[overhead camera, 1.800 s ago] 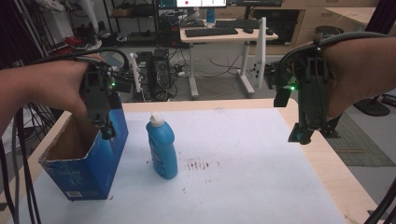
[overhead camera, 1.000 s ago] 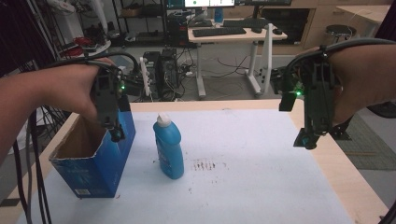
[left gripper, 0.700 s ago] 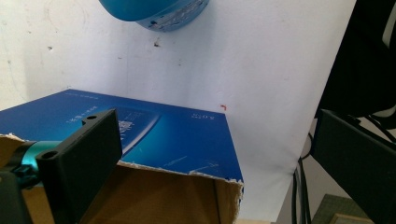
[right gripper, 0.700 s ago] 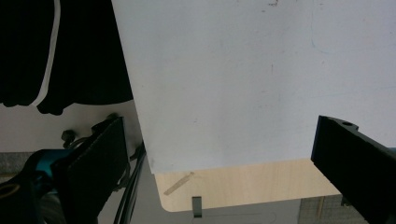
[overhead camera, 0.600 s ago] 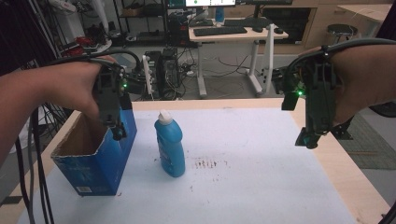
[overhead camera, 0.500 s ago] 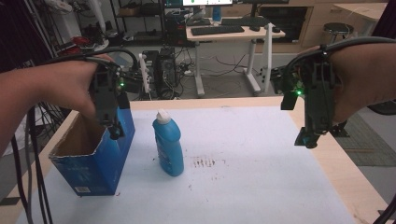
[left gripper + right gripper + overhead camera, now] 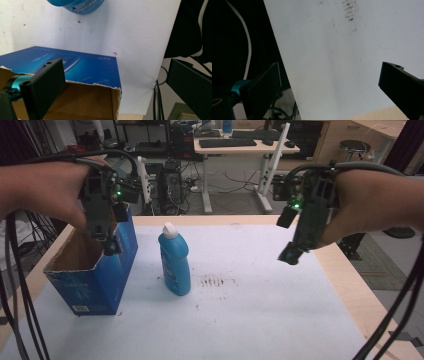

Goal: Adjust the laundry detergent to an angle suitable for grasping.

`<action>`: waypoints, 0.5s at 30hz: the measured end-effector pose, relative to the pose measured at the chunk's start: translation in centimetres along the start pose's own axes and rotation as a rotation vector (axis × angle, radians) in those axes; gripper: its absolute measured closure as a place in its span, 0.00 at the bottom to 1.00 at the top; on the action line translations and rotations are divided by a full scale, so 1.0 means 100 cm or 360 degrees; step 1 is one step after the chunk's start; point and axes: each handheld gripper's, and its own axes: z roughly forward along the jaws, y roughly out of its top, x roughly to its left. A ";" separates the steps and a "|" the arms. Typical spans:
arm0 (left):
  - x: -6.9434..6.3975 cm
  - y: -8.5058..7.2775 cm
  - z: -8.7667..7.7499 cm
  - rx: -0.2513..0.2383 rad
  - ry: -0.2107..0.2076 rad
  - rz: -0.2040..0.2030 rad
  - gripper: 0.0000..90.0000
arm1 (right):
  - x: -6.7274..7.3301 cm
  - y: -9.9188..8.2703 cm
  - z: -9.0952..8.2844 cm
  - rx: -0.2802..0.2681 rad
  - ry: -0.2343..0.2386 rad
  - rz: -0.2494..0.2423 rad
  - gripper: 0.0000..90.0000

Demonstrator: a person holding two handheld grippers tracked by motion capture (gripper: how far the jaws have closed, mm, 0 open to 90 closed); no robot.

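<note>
Left claw [image 7: 111, 247] is hovering wide over the box [image 7: 90, 270], nearer the upright bottle [image 7: 175, 262] at its 3 o'clock. Right claw [image 7: 290, 255] is gaping too, hanging well apart.

From my remote seat I count one open blue cardboard box [image 7: 92, 280], one blue plastic bottle with a white cap [image 7: 175, 262] standing beside it, and one white sheet-covered wooden table [image 7: 280, 320] bearing both. I also count two black two-jaw handheld grippers (one per hand): the left gripper [image 7: 110, 247] and the right gripper [image 7: 289, 256].
</note>
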 end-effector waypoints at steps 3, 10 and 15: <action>-0.003 -0.003 0.000 0.0011 -0.0003 -0.0005 0.02 | 0.002 0.006 0.008 -0.0056 -0.0024 0.0049 0.04; -0.005 -0.012 0.001 0.0013 -0.0013 -0.0020 0.02 | 0.006 0.017 0.022 -0.0178 -0.0051 0.0120 0.04; -0.007 -0.014 0.000 0.0006 -0.0011 -0.0010 0.02 | 0.004 0.023 0.032 -0.0320 -0.0084 0.0224 0.04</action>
